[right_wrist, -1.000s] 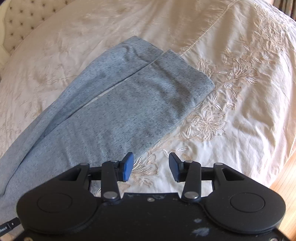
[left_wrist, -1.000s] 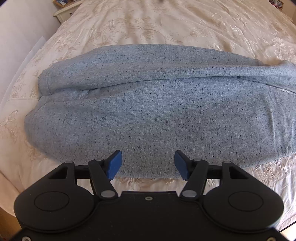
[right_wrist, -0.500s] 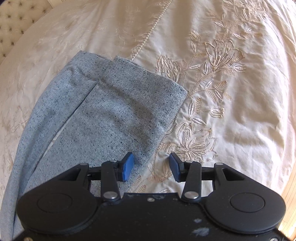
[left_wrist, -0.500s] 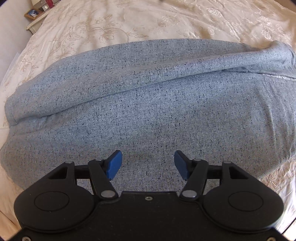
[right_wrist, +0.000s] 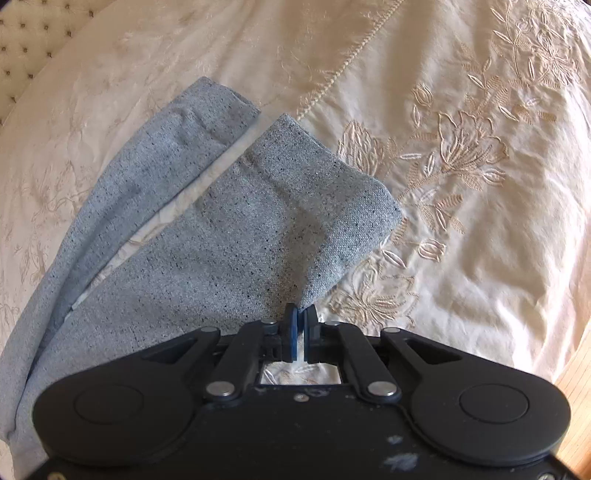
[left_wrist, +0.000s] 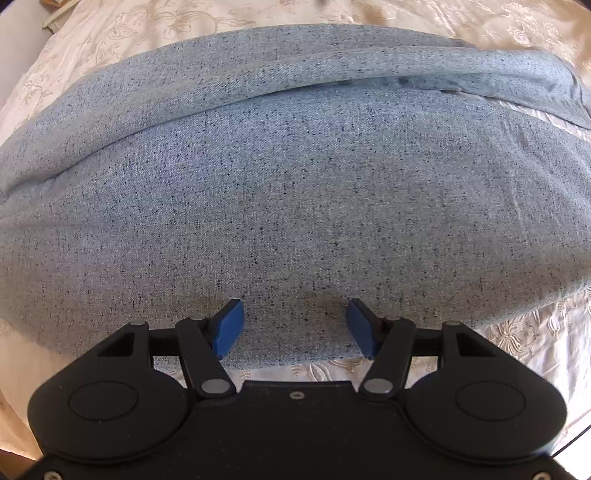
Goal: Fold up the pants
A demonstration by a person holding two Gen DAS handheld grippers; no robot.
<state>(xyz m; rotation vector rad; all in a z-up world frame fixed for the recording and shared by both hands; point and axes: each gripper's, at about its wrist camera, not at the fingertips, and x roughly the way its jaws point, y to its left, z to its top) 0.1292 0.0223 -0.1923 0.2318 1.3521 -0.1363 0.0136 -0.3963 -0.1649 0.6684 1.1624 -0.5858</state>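
Observation:
Grey-blue speckled pants lie flat on a cream embroidered bedspread. In the left wrist view the cloth fills most of the picture, and my left gripper hangs open just over its near edge, the blue pads wide apart on either side of the fabric. The right wrist view has the two leg ends of the pants side by side with a thin gap between them. My right gripper is shut on the near edge of the closer leg, just behind its hem corner, and the cloth puckers up into the pads.
The bedspread stretches on all sides of the pants. A tufted headboard shows at the top left, a strip of wooden floor at the lower right. A bedside cabinet's corner sits beyond the bed.
Both grippers have come down closer to the pants. The right jaws, wide apart before, have closed on the edge of the near leg. The left jaws stay open.

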